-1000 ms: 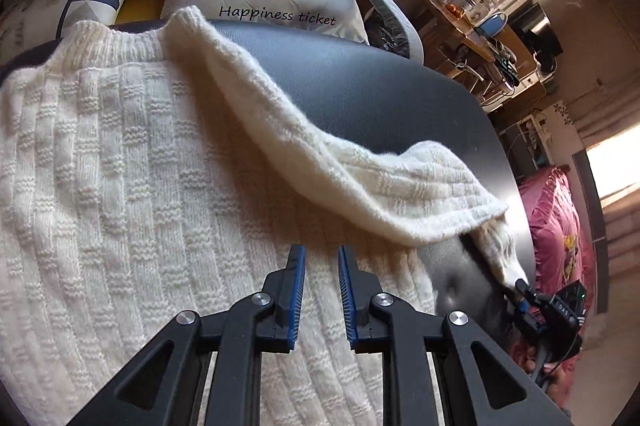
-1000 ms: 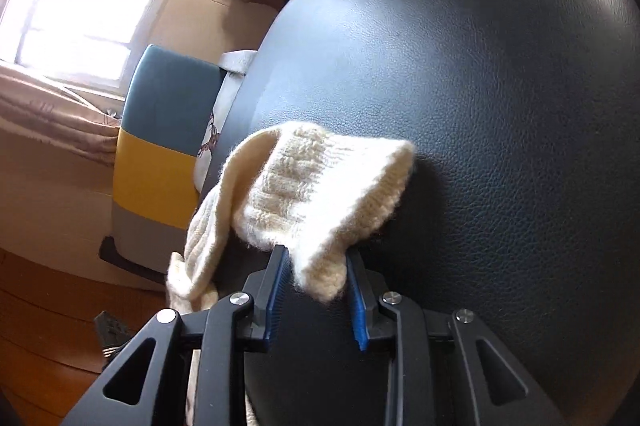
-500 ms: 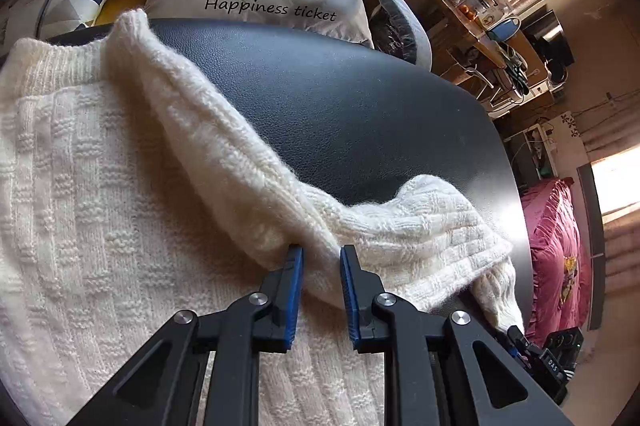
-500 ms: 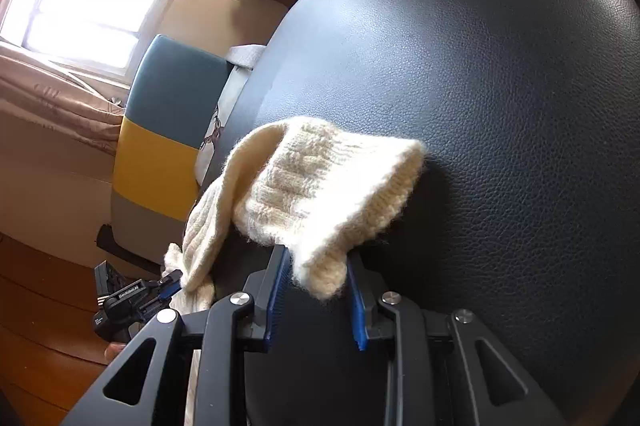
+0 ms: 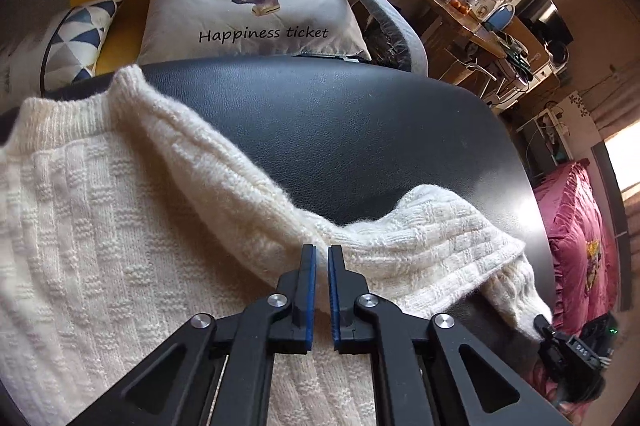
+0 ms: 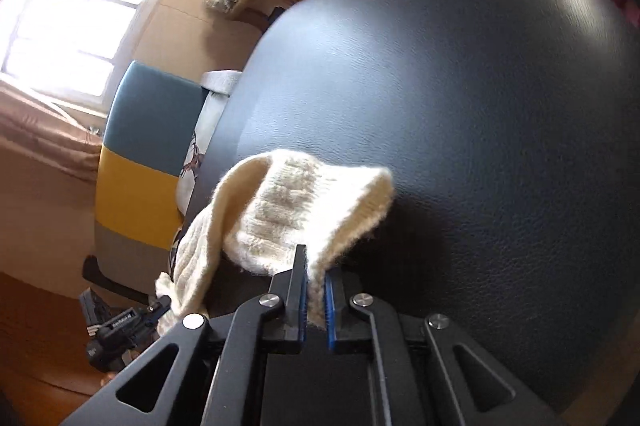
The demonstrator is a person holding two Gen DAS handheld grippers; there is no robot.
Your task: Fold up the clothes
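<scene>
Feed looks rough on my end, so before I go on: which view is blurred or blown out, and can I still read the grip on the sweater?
Right wrist view: window blown out, background smeared by motion blur, yet right tongs visibly pinch the sweater cuff. Left wrist view: sharp, glare on the black table, strong fisheye bending; left tongs nearly closed at the sleeve.

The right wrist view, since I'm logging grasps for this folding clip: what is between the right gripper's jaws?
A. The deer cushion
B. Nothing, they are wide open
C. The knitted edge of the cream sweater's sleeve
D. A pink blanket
C: the right gripper has its jaws closed on the fuzzy edge of the cream sweater sleeve, lifted above the black table.
</scene>
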